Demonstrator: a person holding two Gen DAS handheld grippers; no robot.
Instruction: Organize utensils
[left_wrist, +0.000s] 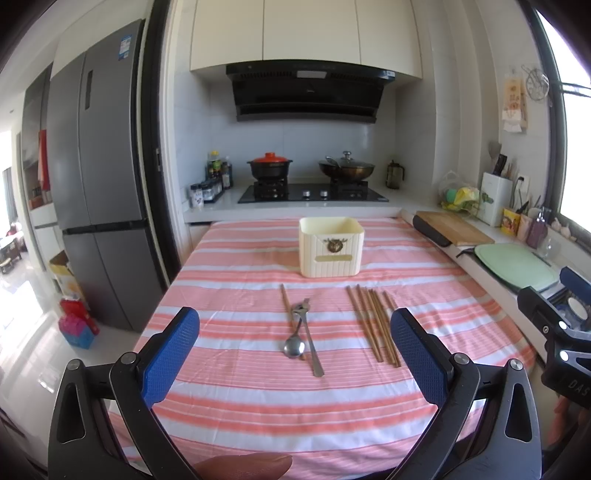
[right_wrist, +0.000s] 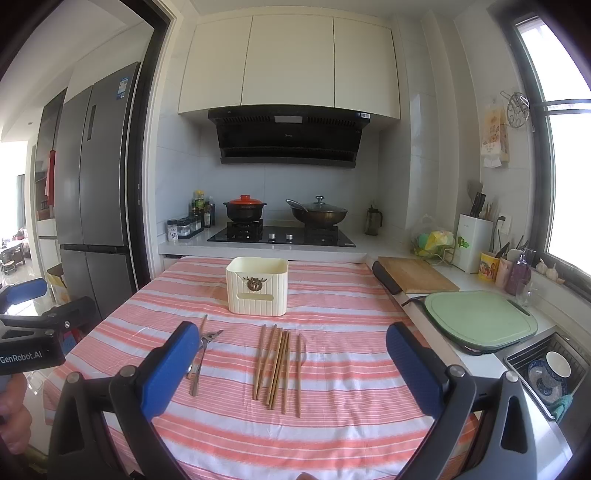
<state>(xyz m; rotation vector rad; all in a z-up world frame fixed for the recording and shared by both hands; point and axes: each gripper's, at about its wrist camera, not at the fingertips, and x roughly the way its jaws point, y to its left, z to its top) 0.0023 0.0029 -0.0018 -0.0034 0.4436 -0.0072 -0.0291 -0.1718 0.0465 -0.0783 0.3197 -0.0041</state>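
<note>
In the right wrist view, the right claw's left finger partly hides the spoon. Both claws hover wide open, empty, above the near counter. The left claw faces spoon and single chopstick. The chopstick bundle lies right. The cream holder stands far centre.
</note>
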